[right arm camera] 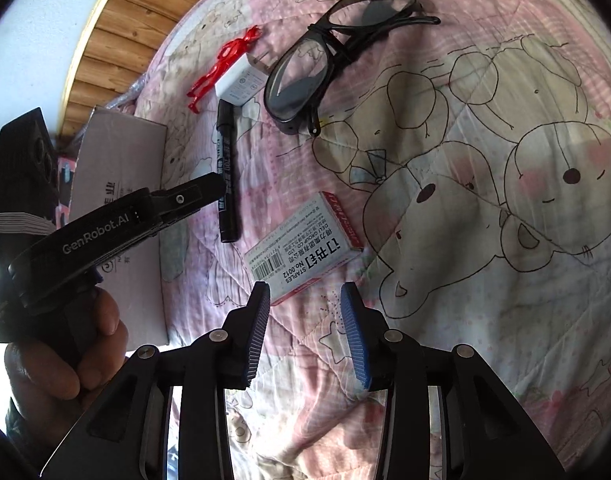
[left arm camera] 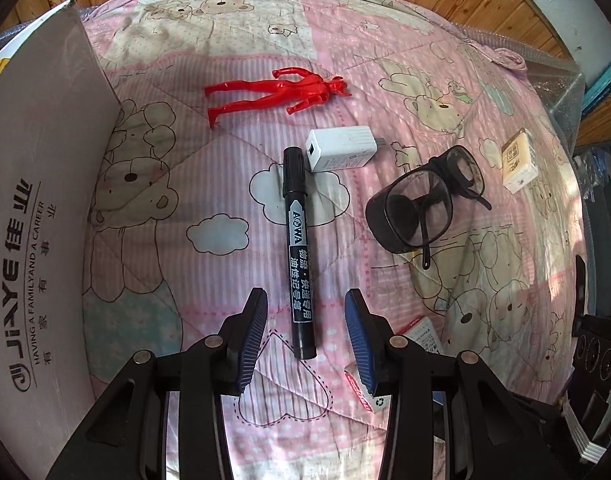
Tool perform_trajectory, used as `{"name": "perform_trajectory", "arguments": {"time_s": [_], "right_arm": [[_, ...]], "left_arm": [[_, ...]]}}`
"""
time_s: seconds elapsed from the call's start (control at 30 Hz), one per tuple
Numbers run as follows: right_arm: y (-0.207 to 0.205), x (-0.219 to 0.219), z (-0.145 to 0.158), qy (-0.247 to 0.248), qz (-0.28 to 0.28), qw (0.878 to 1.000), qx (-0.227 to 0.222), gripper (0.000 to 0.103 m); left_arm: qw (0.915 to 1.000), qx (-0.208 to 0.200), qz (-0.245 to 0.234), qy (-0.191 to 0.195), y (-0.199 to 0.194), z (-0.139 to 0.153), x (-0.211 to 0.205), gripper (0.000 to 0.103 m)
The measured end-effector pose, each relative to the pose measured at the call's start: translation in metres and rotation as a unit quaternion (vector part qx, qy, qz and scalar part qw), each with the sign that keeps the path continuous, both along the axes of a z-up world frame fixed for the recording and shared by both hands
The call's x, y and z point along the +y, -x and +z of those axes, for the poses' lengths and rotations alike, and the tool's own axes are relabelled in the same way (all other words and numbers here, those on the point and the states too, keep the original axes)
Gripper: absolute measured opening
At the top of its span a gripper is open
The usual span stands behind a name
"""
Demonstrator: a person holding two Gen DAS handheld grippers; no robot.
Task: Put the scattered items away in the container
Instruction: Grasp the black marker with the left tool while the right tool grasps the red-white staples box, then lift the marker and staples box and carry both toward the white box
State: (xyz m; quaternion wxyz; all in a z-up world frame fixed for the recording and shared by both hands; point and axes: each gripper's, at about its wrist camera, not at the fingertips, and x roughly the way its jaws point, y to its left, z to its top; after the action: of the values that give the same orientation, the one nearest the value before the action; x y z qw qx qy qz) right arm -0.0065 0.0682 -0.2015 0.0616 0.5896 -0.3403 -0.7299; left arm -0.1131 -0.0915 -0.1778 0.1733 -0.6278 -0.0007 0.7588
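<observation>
Both tongs were spread apart, nothing gripped: left gripper (left arm camera: 305, 334) straddling the black AOWA marker pen (left arm camera: 298, 252), right gripper (right arm camera: 305, 334) just short of the staples box (right arm camera: 303, 248). Beside the marker stood the grey cardboard box (left arm camera: 37, 208). Marker could've easily been rolled away on that soft pink quilt (left arm camera: 185, 280) if pinched off-centre.

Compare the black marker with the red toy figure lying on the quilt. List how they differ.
Colour: the black marker is black with white printed text; the red toy figure is plain glossy red.
Shape: the marker is a straight capped cylinder; the figure has spread arms and legs.
Position: the marker's end lies between the open left gripper fingers; the figure lies farther off, beyond the white charger.
Both lie flat on the pink quilt, outside the cardboard box.
</observation>
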Motion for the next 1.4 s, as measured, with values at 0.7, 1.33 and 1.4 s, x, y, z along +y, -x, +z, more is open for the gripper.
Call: {"name": "perform_trajectory", "arguments": {"time_s": [0.7, 1.33, 1.4], "right_arm": [[0.062, -0.041, 0.004, -0.067, 0.07, 0.994, 0.042, 0.035], [0.064, -0.06, 0.0, -0.084, 0.12, 0.988, 0.048, 0.017], [0.062, -0.055, 0.002, -0.074, 0.11, 0.99, 0.049, 0.016]], "left_arm": [[0.9992, 0.014, 0.036, 0.012, 0.019, -0.017, -0.017, 0.043], [0.9979, 0.055, 0.001, 0.034, 0.017, -0.016, -0.017, 0.019], [0.9985, 0.05, 0.007, 0.023, 0.021, -0.016, -0.023, 0.014]]}}
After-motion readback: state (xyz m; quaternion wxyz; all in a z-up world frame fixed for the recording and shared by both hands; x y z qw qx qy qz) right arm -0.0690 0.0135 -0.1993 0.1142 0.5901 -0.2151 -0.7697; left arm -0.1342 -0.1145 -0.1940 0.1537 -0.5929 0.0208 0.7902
